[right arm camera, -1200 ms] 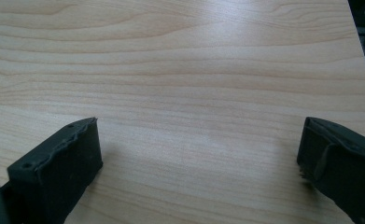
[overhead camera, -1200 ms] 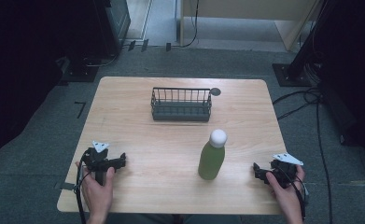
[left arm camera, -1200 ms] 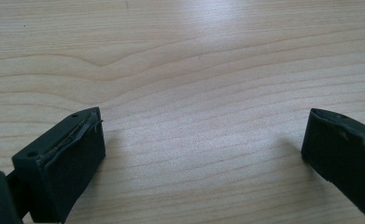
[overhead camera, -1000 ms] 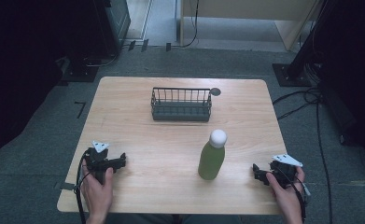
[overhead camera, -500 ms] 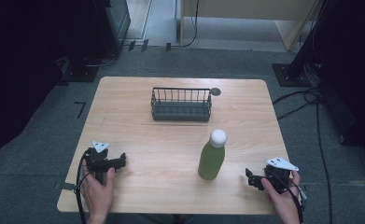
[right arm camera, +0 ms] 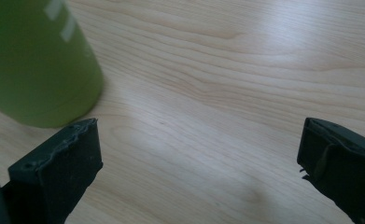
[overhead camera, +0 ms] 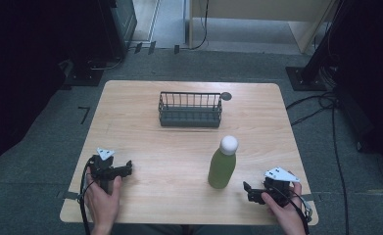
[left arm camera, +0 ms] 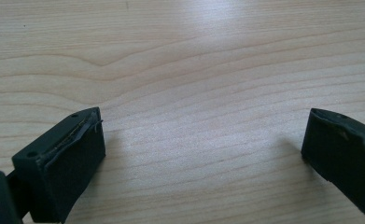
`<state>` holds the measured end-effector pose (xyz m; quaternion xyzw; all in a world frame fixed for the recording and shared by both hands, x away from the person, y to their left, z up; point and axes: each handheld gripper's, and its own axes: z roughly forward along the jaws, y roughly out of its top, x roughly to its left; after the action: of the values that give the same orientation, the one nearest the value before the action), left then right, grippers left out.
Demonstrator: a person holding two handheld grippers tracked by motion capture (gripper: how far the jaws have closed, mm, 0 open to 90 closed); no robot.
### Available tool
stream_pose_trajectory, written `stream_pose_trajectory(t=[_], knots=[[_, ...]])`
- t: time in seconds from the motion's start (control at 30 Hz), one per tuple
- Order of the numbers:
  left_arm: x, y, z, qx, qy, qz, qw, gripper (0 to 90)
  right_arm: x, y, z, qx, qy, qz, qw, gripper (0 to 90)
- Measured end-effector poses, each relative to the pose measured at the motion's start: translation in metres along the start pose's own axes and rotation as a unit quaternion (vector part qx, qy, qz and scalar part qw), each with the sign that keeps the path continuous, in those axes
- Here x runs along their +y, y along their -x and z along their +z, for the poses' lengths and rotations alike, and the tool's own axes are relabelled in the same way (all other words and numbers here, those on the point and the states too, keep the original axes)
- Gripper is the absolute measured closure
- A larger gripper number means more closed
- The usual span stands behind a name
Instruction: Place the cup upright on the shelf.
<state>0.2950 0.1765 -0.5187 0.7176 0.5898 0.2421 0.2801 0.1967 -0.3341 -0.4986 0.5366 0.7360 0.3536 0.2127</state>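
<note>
Right gripper (overhead camera: 248,192) is resting low near the table's (overhead camera: 145,122) front right corner, jaws spread wide and holding nothing, pointing toward the green bottle (overhead camera: 222,166) just beside it. That bottle is standing upright in front of the wire basket (overhead camera: 190,109). Left gripper (overhead camera: 127,168) is lying gaping and empty at the front left.

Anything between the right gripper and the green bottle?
Nothing visible. The right gripper sits open on the table, just beside the green bottle, with bare wood between them.
</note>
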Motion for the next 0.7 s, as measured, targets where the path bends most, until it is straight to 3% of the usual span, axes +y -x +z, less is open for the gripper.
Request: stream_pose_trajectory(t=[0.47,0.7], knots=[[0.0,0.0,0.0,0.0,-0.001,0.0,1.0,0.0,0.007,-0.029,-0.003,0.057,0.006,-0.027,0.998,0.0],[0.0,0.0,0.0,0.0,0.0,0.0,1.0,0.0,0.016,-0.045,-0.002,0.09,0.017,-0.04,0.995,0.0]])
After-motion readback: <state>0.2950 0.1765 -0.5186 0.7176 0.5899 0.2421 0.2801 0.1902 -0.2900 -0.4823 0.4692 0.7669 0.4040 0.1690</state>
